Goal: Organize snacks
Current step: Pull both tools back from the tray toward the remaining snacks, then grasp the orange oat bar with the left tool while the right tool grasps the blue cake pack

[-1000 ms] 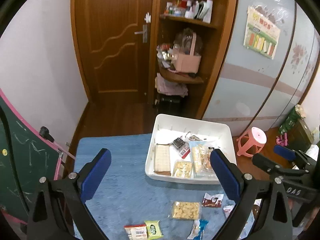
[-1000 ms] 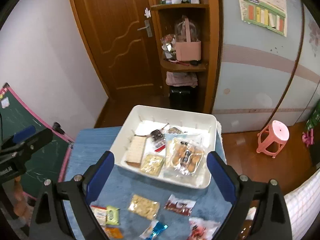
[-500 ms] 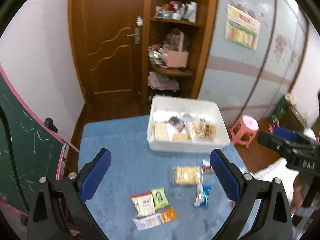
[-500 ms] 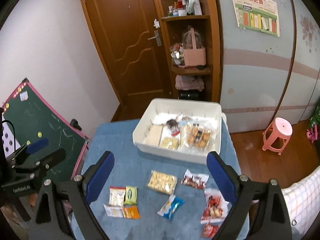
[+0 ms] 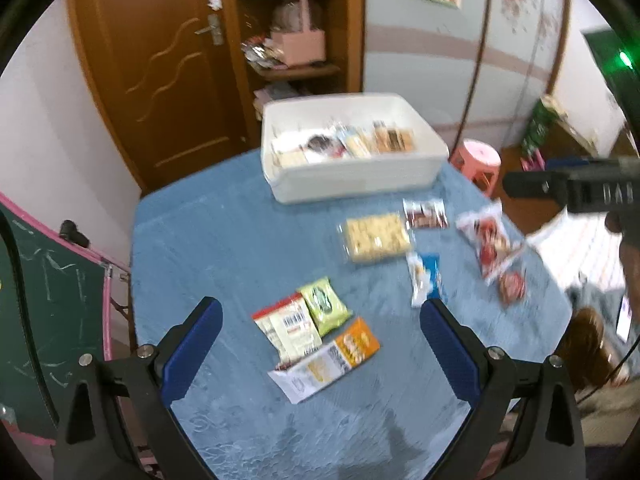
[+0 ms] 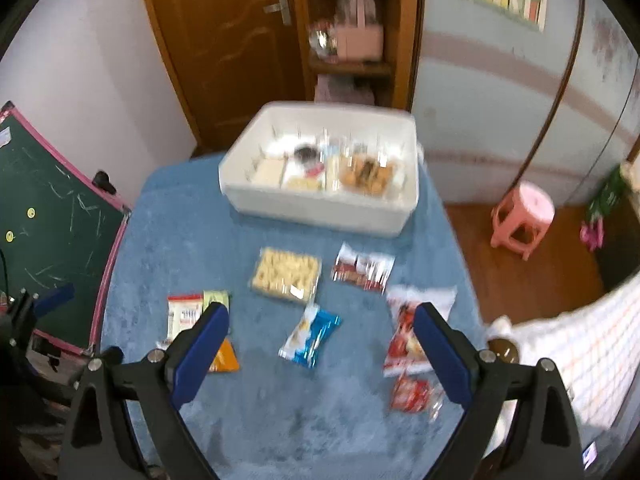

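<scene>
A white bin (image 5: 352,176) (image 6: 320,204) with several snack packs inside stands at the far side of the blue table. Loose packs lie in front of it: a clear cracker tray (image 5: 376,236) (image 6: 286,274), a blue-white pack (image 5: 424,276) (image 6: 310,334), a dark red pack (image 5: 424,214) (image 6: 362,268), red-white packs (image 5: 490,240) (image 6: 412,332), a green pack (image 5: 324,304), a red-white barcode pack (image 5: 290,328) (image 6: 184,314) and an orange pack (image 5: 332,360). My left gripper (image 5: 320,348) is open and empty above the near packs. My right gripper (image 6: 320,352) is open and empty above the blue-white pack.
The blue cloth table (image 5: 224,248) ends at a green chalkboard (image 6: 44,208) on the left. A pink stool (image 6: 524,216) stands on the floor at the right. A brown door and shelf (image 5: 292,32) are behind the bin.
Both grippers have pulled back from the bin toward the near side of the table and lowered. More loose packs have come into view. Both stay open.
</scene>
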`<act>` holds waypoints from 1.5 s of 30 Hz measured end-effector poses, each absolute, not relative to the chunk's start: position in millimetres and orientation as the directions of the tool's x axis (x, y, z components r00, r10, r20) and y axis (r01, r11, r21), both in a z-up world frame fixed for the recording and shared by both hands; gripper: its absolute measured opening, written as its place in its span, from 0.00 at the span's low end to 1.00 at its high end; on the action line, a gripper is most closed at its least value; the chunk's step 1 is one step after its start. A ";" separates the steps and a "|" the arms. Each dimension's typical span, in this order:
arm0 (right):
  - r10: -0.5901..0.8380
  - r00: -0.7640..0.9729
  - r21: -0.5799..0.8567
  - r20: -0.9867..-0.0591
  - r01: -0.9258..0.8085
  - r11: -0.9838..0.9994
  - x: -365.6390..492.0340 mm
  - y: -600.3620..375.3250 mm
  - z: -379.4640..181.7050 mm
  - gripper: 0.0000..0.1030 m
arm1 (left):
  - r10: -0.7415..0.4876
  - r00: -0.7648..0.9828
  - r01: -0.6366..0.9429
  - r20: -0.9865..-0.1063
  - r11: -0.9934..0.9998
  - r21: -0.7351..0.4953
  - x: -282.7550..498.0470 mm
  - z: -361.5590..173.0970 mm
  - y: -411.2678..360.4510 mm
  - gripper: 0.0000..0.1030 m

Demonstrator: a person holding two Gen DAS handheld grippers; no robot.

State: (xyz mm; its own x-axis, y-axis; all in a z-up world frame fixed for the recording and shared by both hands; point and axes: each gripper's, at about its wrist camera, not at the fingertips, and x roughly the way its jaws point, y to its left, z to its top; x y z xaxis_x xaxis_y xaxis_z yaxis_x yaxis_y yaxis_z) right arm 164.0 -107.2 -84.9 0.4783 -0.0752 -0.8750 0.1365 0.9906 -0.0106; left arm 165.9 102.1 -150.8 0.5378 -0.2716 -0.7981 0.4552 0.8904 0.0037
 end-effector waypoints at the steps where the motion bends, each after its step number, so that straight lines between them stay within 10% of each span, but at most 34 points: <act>1: -0.067 0.453 -0.002 -0.889 0.143 0.990 165.4 -108.8 -93.6 0.92 | -0.266 0.521 0.474 -0.811 0.881 0.015 165.0 -163.1 100.7 0.96; 29: 0.027 0.057 0.044 -0.998 0.323 0.945 213.4 -123.2 -281.1 0.70 | -0.055 0.449 0.690 -0.892 0.656 0.306 179.0 -320.3 46.1 0.91; 35: -0.007 0.075 0.015 -0.997 0.289 0.957 214.8 -116.8 -282.3 0.67 | -0.032 0.406 0.703 -0.913 0.650 0.290 184.7 -330.6 32.3 0.77; 39: 0.019 0.113 0.045 -0.993 0.235 0.971 216.6 -101.3 -276.7 0.28 | -0.050 0.346 0.696 -0.937 0.683 0.221 189.7 -327.4 29.7 0.52; 45: 0.077 0.127 0.106 -0.989 0.244 0.964 203.7 -105.8 -269.6 0.26 | -0.112 0.237 0.640 -0.965 0.765 0.068 198.5 -324.0 29.8 0.38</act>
State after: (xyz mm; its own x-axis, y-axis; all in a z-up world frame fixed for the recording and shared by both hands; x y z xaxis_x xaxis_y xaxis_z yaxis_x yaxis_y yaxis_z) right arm 203.7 -105.8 -269.6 0.1268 0.0766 -0.9890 0.2444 0.9639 0.1060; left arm 198.5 29.8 -324.0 0.2369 -0.1123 -0.9650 0.6401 0.7652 0.0681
